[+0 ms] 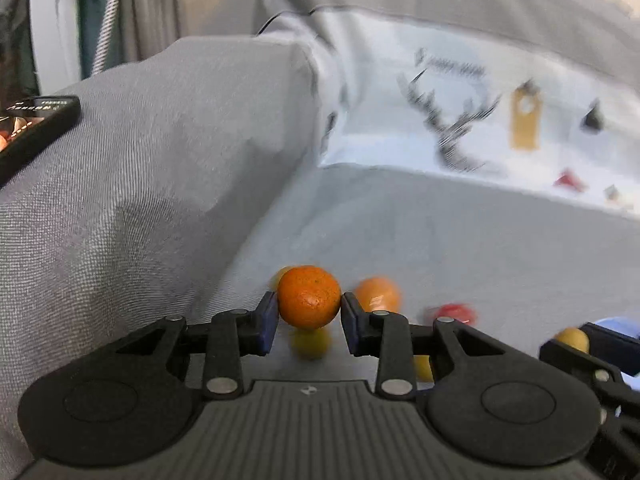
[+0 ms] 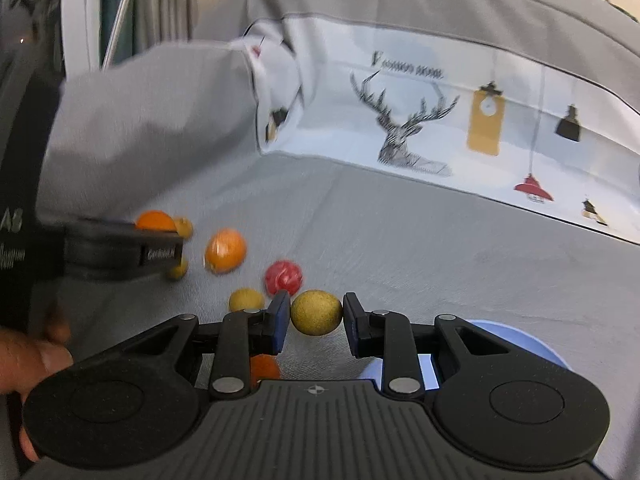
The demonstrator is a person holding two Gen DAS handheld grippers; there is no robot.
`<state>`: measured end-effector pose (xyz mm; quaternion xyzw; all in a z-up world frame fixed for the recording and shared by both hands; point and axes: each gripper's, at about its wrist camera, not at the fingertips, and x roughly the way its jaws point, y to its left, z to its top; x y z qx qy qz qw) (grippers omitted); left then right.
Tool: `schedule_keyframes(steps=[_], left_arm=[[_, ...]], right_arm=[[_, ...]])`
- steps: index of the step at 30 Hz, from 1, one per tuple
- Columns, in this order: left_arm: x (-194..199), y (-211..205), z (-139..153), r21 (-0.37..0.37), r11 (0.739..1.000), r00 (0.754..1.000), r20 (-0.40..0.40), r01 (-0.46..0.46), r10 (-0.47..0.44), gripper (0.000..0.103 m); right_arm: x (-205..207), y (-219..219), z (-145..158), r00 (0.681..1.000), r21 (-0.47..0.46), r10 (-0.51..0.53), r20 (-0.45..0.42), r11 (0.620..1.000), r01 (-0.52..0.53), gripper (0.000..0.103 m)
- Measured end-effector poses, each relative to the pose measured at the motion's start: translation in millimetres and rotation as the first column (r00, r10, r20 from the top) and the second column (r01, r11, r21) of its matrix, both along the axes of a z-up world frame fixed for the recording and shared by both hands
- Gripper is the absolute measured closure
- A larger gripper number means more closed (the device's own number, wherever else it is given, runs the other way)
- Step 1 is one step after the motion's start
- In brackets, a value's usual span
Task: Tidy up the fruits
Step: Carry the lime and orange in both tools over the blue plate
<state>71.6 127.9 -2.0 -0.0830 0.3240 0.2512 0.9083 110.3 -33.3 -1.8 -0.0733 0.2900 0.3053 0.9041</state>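
Grey woven fabric (image 1: 440,240) covers the seat in the left wrist view, with a grey armrest (image 1: 160,140) rising on the left and a white printed cushion (image 1: 460,112) against the back, its pattern smeared by blur. A dark phone (image 1: 32,128) lies on the armrest's top edge. The left gripper (image 1: 309,308) is clamped on an orange mandarin (image 1: 309,297), both blue pads touching its sides, lifted above the fabric. Just behind that mandarin sit a blurred orange fruit (image 1: 378,294) and a red fruit (image 1: 452,314), while a yellow fruit (image 1: 311,343) lies below it. In the right wrist view the same grey fabric (image 2: 440,248) runs up to the deer-print cushion (image 2: 420,120). The right gripper (image 2: 316,318) pinches a yellow-green fruit (image 2: 316,312) between its pads, held above the fabric. Near that fruit, toward the armrest, lie a red fruit (image 2: 283,277), a small yellow fruit (image 2: 246,299) and a blurred orange fruit (image 2: 225,250); a further orange one (image 2: 264,368) shows under the gripper. A light blue bowl (image 2: 516,340) sits just beside the held fruit, partly hidden by the gripper. Farther toward the armrest, the left gripper (image 2: 160,252) appears side-on with the mandarin (image 2: 156,221) in it.
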Motion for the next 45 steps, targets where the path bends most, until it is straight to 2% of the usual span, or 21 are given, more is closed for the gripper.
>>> schedule_keyframes(steps=[3, 8, 17, 20, 23, 26, 32, 39, 45], left_arm=[[-12.1, -8.5, 8.8, -0.061, 0.994, 0.995, 0.054, 0.087, -0.084, 0.066], [-29.0, -34.1, 21.2, -0.069, 0.980, 0.980, 0.082, 0.186, -0.180, 0.066], [-68.0, -74.9, 36.8, -0.115, 0.942, 0.945, 0.130, 0.315, -0.300, 0.065], [-73.0, -92.3, 37.3, -0.078, 0.925, 0.924, 0.126, 0.371, -0.360, 0.065], [-70.7, -105.4, 34.0, -0.029, 0.909, 0.906, 0.106, 0.415, -0.410, 0.065], [-65.5, -111.9, 28.6, -0.022, 0.898, 0.896, 0.088, 0.440, -0.436, 0.065], [-66.1, -116.2, 26.4, -0.012, 0.876, 0.872, 0.099, 0.483, -0.479, 0.065], [-66.8, -117.2, 25.7, -0.029, 0.874, 0.869, 0.125, 0.485, -0.478, 0.065], [-62.2, -123.0, 21.6, -0.042, 0.860, 0.856, 0.132, 0.509, -0.500, 0.065]], right_arm=[[-6.9, -21.6, 18.2, 0.999, 0.041, -0.035, 0.011, 0.999, 0.034, 0.073], [-32.9, -68.4, 38.2, 0.995, 0.088, -0.099, 0.019, 0.991, 0.097, 0.073], [-76.8, -150.9, 29.9, 0.968, 0.114, -0.252, -0.010, 0.961, 0.252, 0.073], [-78.3, -165.2, 30.9, 0.958, 0.112, -0.288, -0.007, 0.951, 0.287, 0.073], [-73.0, -171.9, 26.5, 0.948, 0.115, -0.317, -0.009, 0.942, 0.316, 0.073], [-67.2, -169.5, 18.3, 0.943, 0.097, -0.331, -0.030, 0.938, 0.333, 0.073], [-64.5, -154.2, 13.0, 0.953, 0.084, -0.301, -0.018, 0.950, 0.302, 0.073], [-62.7, -153.4, 13.1, 0.953, 0.090, -0.301, -0.019, 0.949, 0.301, 0.073], [-62.5, -152.4, 11.9, 0.953, 0.088, -0.301, -0.022, 0.949, 0.302, 0.073]])
